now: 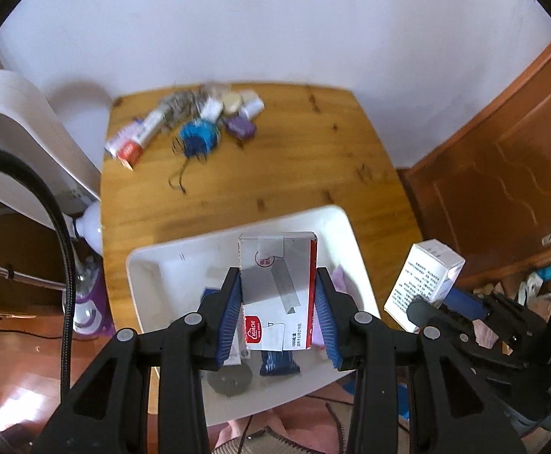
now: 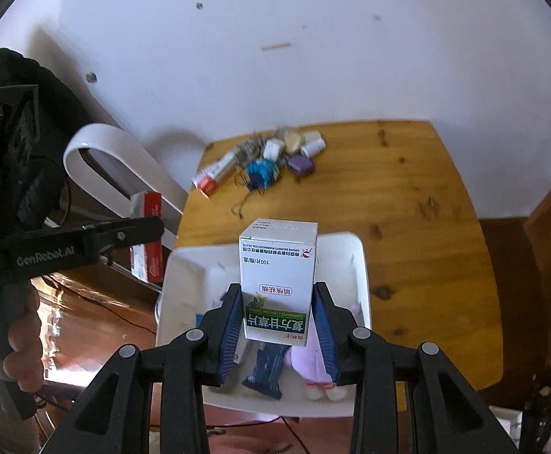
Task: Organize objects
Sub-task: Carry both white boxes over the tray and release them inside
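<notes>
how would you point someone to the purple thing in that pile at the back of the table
Start at the wooden table and go to its far edge by the white wall, where a pile of small items sits. The purple case lies on the pile's right, near side, beside the blue thread bundle; it is the only purple piece there.

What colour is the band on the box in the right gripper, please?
Green, on the white box; clearest in the right wrist view.
</notes>
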The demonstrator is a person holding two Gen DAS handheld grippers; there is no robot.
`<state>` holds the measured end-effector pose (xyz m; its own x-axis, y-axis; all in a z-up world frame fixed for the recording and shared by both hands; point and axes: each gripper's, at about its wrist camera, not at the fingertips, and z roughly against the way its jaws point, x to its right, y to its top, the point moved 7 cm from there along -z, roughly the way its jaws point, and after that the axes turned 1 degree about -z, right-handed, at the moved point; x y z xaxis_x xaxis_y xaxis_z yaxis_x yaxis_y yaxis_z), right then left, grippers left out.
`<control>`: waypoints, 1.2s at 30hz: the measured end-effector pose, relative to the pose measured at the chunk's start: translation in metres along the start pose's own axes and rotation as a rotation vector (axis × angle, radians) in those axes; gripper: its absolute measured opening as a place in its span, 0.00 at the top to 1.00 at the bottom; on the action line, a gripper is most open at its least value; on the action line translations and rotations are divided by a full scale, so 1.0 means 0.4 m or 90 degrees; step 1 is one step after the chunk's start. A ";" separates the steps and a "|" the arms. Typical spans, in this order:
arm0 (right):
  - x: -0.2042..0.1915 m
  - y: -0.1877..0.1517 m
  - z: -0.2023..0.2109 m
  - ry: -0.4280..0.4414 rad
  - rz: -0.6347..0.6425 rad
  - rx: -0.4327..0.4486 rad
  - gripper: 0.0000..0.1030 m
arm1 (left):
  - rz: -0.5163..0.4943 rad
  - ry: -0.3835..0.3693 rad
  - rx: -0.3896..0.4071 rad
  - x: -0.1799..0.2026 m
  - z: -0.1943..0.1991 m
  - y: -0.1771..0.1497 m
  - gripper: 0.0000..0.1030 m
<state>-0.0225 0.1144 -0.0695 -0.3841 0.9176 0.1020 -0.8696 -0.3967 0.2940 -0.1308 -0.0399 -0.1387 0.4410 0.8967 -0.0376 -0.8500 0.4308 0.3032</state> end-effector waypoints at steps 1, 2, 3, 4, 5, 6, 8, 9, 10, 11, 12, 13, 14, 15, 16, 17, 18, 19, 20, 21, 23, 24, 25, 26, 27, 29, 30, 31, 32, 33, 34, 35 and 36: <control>0.001 -0.012 -0.006 -0.003 0.001 -0.005 0.64 | -0.007 0.002 -0.013 0.005 -0.019 -0.010 0.60; 0.002 -0.023 -0.014 -0.007 0.004 -0.010 0.64 | -0.013 0.002 -0.021 0.008 -0.030 -0.016 0.60; 0.005 -0.034 -0.023 -0.013 0.006 -0.014 0.64 | -0.019 0.003 -0.028 0.011 -0.041 -0.023 0.60; 0.007 -0.042 -0.032 -0.016 0.009 -0.021 0.64 | -0.027 0.004 -0.040 0.015 -0.056 -0.033 0.60; 0.008 -0.054 -0.041 -0.017 0.012 -0.028 0.64 | -0.033 0.002 -0.046 0.018 -0.065 -0.039 0.60; 0.011 -0.063 -0.051 -0.018 0.011 -0.037 0.63 | -0.038 0.002 -0.052 0.022 -0.073 -0.045 0.60; 0.014 -0.079 -0.066 -0.022 0.013 -0.049 0.63 | -0.051 0.002 -0.064 0.029 -0.089 -0.057 0.60; 0.017 -0.087 -0.074 -0.026 0.013 -0.056 0.63 | -0.058 0.002 -0.070 0.033 -0.097 -0.062 0.60; 0.020 -0.093 -0.080 -0.027 0.013 -0.061 0.63 | -0.062 0.003 -0.073 0.036 -0.102 -0.066 0.60; 0.022 -0.100 -0.089 -0.027 0.013 -0.069 0.63 | -0.068 0.004 -0.077 0.039 -0.108 -0.070 0.60; 0.025 -0.104 -0.096 -0.027 0.013 -0.074 0.63 | -0.073 0.005 -0.080 0.041 -0.113 -0.074 0.60; 0.027 -0.108 -0.102 -0.028 0.011 -0.079 0.63 | -0.080 0.007 -0.086 0.044 -0.119 -0.080 0.60; 0.028 -0.113 -0.106 -0.027 0.012 -0.084 0.62 | -0.086 0.007 -0.090 0.046 -0.124 -0.083 0.60; 0.030 -0.116 -0.111 -0.028 0.012 -0.088 0.63 | -0.092 0.008 -0.094 0.051 -0.127 -0.088 0.60; 0.032 -0.118 -0.115 -0.029 0.013 -0.091 0.62 | -0.098 0.009 -0.097 0.053 -0.131 -0.091 0.60; 0.033 -0.119 -0.118 -0.031 0.015 -0.092 0.62 | -0.104 0.008 -0.100 0.055 -0.134 -0.093 0.59; 0.034 -0.119 -0.120 -0.031 0.017 -0.094 0.62 | -0.107 0.008 -0.102 0.057 -0.135 -0.095 0.59; 0.035 -0.119 -0.122 -0.031 0.019 -0.096 0.62 | -0.109 0.006 -0.104 0.060 -0.137 -0.097 0.59; 0.036 -0.122 -0.125 -0.031 0.021 -0.101 0.62 | -0.109 0.003 -0.106 0.061 -0.138 -0.097 0.59; 0.037 -0.122 -0.127 -0.031 0.021 -0.104 0.62 | -0.107 0.001 -0.107 0.061 -0.139 -0.096 0.57; 0.039 -0.124 -0.132 -0.032 0.024 -0.110 0.58 | -0.099 -0.008 -0.112 0.062 -0.140 -0.097 0.47; 0.039 -0.126 -0.133 -0.034 0.026 -0.112 0.55 | -0.095 -0.011 -0.111 0.061 -0.139 -0.095 0.42; 0.040 -0.126 -0.132 -0.035 0.027 -0.112 0.46 | -0.093 -0.013 -0.110 0.061 -0.138 -0.094 0.40; 0.040 -0.126 -0.130 -0.035 0.028 -0.110 0.41 | -0.092 -0.014 -0.108 0.060 -0.137 -0.092 0.40; 0.040 -0.125 -0.127 -0.034 0.030 -0.106 0.40 | -0.090 -0.014 -0.107 0.060 -0.135 -0.091 0.40; 0.041 -0.123 -0.124 -0.037 0.034 -0.102 0.40 | -0.087 -0.015 -0.106 0.057 -0.135 -0.089 0.40; 0.042 -0.122 -0.123 -0.038 0.035 -0.101 0.40 | -0.084 -0.014 -0.105 0.056 -0.134 -0.087 0.40; 0.043 -0.121 -0.122 -0.038 0.036 -0.101 0.40 | -0.083 -0.015 -0.105 0.055 -0.134 -0.086 0.40; 0.043 -0.122 -0.122 -0.037 0.037 -0.101 0.40 | -0.083 -0.016 -0.105 0.054 -0.134 -0.085 0.40; 0.043 -0.122 -0.122 -0.038 0.039 -0.102 0.40 | -0.082 -0.016 -0.105 0.054 -0.134 -0.085 0.40; 0.044 -0.122 -0.122 -0.037 0.040 -0.102 0.40 | -0.083 -0.017 -0.104 0.054 -0.133 -0.086 0.40; 0.044 -0.121 -0.121 -0.036 0.041 -0.101 0.40 | -0.082 -0.017 -0.104 0.054 -0.133 -0.087 0.40; 0.045 -0.121 -0.121 -0.036 0.043 -0.101 0.40 | -0.082 -0.018 -0.104 0.054 -0.133 -0.087 0.40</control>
<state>-0.0022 0.1488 -0.1279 -0.4293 0.8867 0.1717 -0.8821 -0.4525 0.1310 -0.1068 -0.0301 -0.2008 0.5546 0.8312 -0.0388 -0.8207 0.5541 0.1391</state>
